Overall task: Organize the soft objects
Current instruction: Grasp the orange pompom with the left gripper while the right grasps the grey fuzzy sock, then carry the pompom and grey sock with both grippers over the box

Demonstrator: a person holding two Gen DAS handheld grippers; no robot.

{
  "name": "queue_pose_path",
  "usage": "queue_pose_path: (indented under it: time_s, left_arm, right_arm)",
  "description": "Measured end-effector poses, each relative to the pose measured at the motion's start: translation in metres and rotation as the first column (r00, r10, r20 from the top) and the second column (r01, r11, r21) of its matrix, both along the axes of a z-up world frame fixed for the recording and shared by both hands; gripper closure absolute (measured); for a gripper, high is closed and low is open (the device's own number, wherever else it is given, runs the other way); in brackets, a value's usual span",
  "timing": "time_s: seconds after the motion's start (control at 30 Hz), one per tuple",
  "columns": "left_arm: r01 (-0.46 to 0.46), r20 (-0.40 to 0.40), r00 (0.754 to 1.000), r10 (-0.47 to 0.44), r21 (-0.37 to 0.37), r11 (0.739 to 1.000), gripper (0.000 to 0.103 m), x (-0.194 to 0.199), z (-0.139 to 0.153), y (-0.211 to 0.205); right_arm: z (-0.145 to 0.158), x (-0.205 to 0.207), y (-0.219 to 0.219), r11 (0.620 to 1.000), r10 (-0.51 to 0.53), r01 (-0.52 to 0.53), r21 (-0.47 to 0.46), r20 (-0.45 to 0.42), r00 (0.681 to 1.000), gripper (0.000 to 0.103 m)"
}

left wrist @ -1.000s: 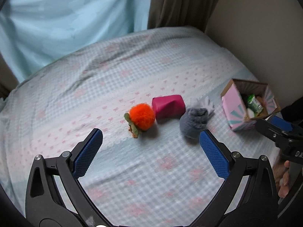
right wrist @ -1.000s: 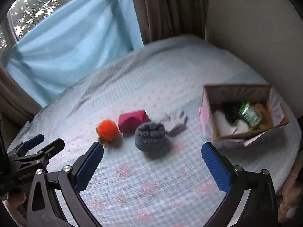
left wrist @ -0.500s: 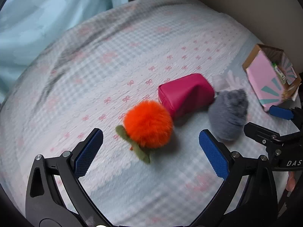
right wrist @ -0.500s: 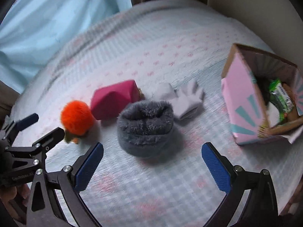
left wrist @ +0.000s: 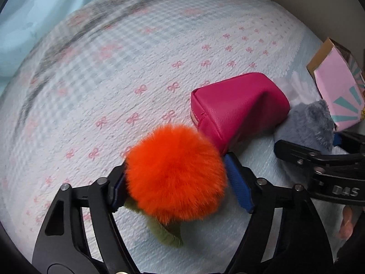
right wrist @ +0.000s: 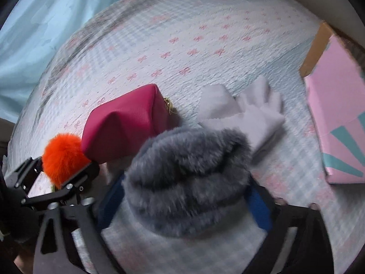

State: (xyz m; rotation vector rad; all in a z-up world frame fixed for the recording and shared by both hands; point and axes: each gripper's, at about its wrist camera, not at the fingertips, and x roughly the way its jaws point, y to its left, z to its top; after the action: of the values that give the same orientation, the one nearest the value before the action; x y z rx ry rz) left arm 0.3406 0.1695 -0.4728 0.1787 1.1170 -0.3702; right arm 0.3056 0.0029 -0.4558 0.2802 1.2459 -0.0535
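My left gripper (left wrist: 180,186) is shut on the orange pompom (left wrist: 175,171), which has a green felt leaf (left wrist: 166,231) under it; the pompom also shows in the right wrist view (right wrist: 62,155). My right gripper (right wrist: 186,199) is shut on the grey furry hat (right wrist: 189,173), also seen in the left wrist view (left wrist: 308,125). A magenta pouch (left wrist: 237,105) lies between them on the bed, also in the right wrist view (right wrist: 123,125). A white glove (right wrist: 246,109) lies just behind the hat.
A pink cardboard box (right wrist: 337,118) stands at the right, also in the left wrist view (left wrist: 337,89). The bed has a pale blue checked cover with pink bows (left wrist: 114,80). A light blue curtain (right wrist: 34,34) hangs at the far left.
Both grippers moved down and forward to the bed and closed: the left onto the orange pompom, the right onto the grey hat. Both were open half a second ago.
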Motion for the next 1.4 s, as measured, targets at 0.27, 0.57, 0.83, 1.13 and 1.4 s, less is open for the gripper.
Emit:
queue_pose_path:
  time_s: [0.27, 0.57, 0.83, 1.13, 1.4]
  left_arm:
    - [-0.008, -0.050, 0.999, 0.005, -0.053, 0.999, 0.068, 0.000, -0.008, 0.001]
    - [-0.063, -0.022, 0.998, 0.061, -0.080, 0.995, 0.069, -0.005, 0.016, 0.015]
    - [-0.124, 0.031, 0.991, 0.128, -0.102, 0.987, 0.069, -0.025, 0.066, 0.023]
    - [-0.194, 0.123, 0.970, 0.211, -0.138, 0.971, 0.069, -0.079, 0.152, 0.028]
    - [-0.271, 0.202, 0.933, 0.298, -0.152, 0.951, 0.069, -0.142, 0.237, 0.016]
  right_arm:
    - [-0.005, 0.004, 0.004, 1.000, -0.010, 0.010, -0.013, -0.013, 1.000, 0.044]
    - [0.009, -0.007, 0.000, 1.000, -0.015, 0.015, 0.004, 0.013, 1.000, 0.050]
    - [0.055, -0.029, 0.009, 0.999, 0.033, -0.035, 0.025, 0.081, 0.996, 0.050]
    - [0.138, -0.071, 0.013, 0.995, 0.090, -0.099, 0.033, 0.210, 0.974, 0.050]
    - [0.222, -0.123, -0.001, 0.989, 0.136, -0.146, 0.012, 0.303, 0.943, 0.050]
